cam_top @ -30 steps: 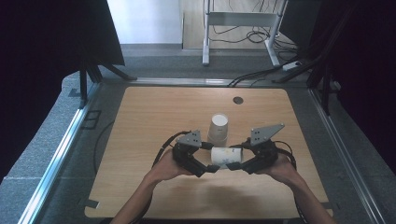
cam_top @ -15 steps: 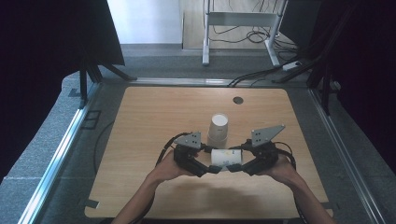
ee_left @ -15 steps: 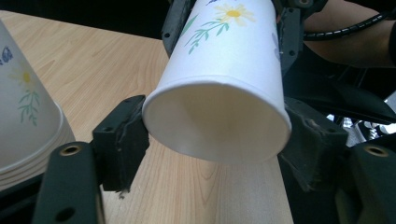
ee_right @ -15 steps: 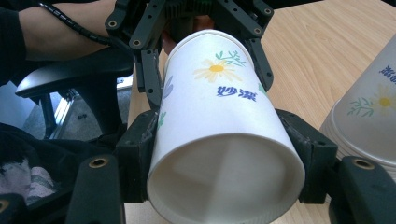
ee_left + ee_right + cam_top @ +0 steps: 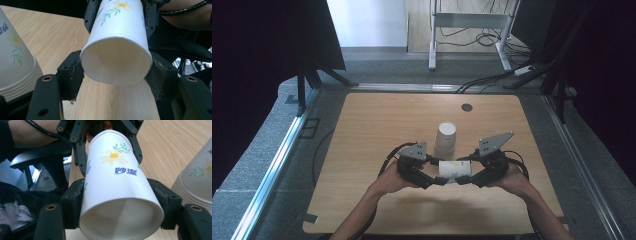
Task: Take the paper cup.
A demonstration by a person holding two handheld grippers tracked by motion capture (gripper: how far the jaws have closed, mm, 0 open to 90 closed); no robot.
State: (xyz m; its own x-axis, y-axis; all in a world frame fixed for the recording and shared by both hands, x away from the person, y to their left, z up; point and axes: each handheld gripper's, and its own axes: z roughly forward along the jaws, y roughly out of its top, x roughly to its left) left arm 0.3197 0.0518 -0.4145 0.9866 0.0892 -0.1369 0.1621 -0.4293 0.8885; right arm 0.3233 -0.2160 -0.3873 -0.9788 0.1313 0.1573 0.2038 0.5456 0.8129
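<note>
Wooden bench [image 5: 377, 130] is carrying everything; a small dark disc [image 5: 467, 107] is sitting on it near the far edge.

Stack of upturned paper cups [image 5: 446, 139] is standing upright mid-bench, just beyond the grippers. In the left gripper view the stack [image 5: 15, 57] is sitting to the left, well apart from the jaws.

Single paper cup [image 5: 455, 170] is lying level between the two grippers, lifted just above the bench near the front edge. Flower print and blue characters are showing on its side [image 5: 117, 172].

Left gripper [image 5: 432, 178] is clamping the cup [image 5: 116, 50] at one end, pads pressing both sides, the wall denting slightly. Its jaws have just been closing onto it.

Right gripper [image 5: 464, 179] is gripping the other end, pads bearing on both sides of the cup wall in the right gripper view. Its jaws have just been easing apart slightly, cup between them.

Both hands are sitting low near the front edge, left hand [image 5: 388, 182] and right hand [image 5: 512, 181].
</note>
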